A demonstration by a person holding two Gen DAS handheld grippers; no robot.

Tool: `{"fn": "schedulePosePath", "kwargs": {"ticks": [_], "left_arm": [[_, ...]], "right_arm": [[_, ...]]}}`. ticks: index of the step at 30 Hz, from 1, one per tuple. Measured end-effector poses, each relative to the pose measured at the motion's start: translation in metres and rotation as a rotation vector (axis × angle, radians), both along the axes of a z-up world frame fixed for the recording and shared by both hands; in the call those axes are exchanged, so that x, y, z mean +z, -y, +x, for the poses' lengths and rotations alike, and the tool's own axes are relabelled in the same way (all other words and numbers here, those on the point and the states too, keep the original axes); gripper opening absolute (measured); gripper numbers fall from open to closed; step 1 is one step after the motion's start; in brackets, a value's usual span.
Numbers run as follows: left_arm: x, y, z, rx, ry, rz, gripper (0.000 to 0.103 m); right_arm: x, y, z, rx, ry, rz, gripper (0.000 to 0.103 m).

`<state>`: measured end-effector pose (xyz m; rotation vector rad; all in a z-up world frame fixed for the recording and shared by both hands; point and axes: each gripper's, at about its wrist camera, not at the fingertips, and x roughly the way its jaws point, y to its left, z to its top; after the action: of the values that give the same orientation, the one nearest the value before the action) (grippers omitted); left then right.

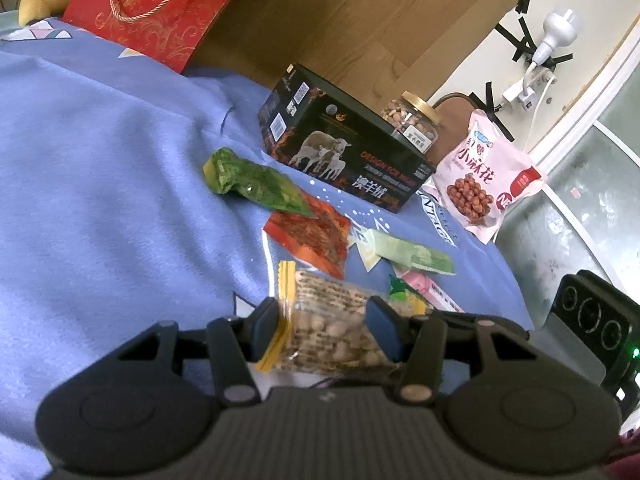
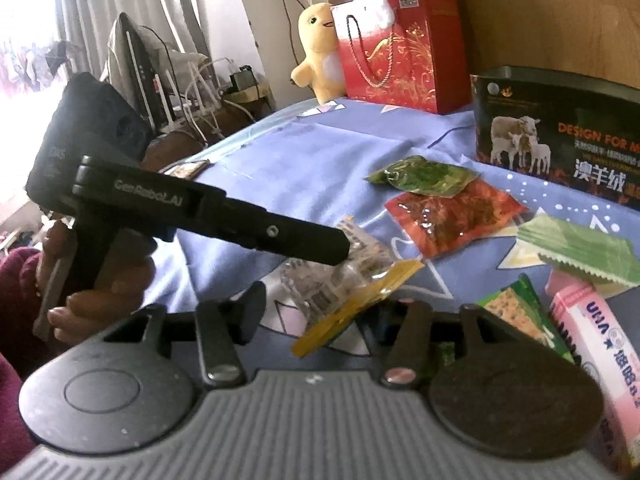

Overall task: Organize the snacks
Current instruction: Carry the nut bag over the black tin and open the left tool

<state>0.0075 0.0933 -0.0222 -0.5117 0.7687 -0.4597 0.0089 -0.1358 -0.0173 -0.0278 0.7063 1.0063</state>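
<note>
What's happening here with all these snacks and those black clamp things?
A person is sorting snacks on a blue sheet with two handheld grippers. The left gripper is shut on a clear nut packet with yellow edges, lifted a little. The right gripper sits open just beside it. Other packets, green, red and pink, lie loose near a black box and a nut jar.
</note>
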Motion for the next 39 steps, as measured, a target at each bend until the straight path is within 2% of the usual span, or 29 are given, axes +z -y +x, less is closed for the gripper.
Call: {"fn": "schedulePosePath", "kwargs": {"ticks": [3, 13, 23, 29, 35, 39], "left_arm": [[0.0, 0.0, 0.0, 0.0, -0.003, -0.005, 0.049], [0.007, 0.007, -0.001, -0.018, 0.021, -0.007, 0.049], [0.034, 0.018, 0.013, -0.041, 0.091, 0.014, 0.049], [0.062, 0.034, 0.047, -0.069, 0.158, 0.035, 0.049], [0.088, 0.058, 0.102, -0.085, 0.224, 0.038, 0.05], [0.095, 0.076, 0.141, -0.085, 0.241, 0.042, 0.05]], "right_arm": [[-0.001, 0.003, 0.002, -0.009, -0.015, 0.011, 0.038], [0.003, 0.006, -0.007, -0.017, 0.048, 0.002, 0.038], [0.02, 0.012, -0.001, -0.072, 0.129, 0.031, 0.038], [0.04, 0.022, 0.023, -0.128, 0.202, 0.042, 0.038], [0.065, 0.038, 0.073, -0.193, 0.251, 0.033, 0.038], [0.072, 0.046, 0.112, -0.242, 0.248, 0.015, 0.038]]}}
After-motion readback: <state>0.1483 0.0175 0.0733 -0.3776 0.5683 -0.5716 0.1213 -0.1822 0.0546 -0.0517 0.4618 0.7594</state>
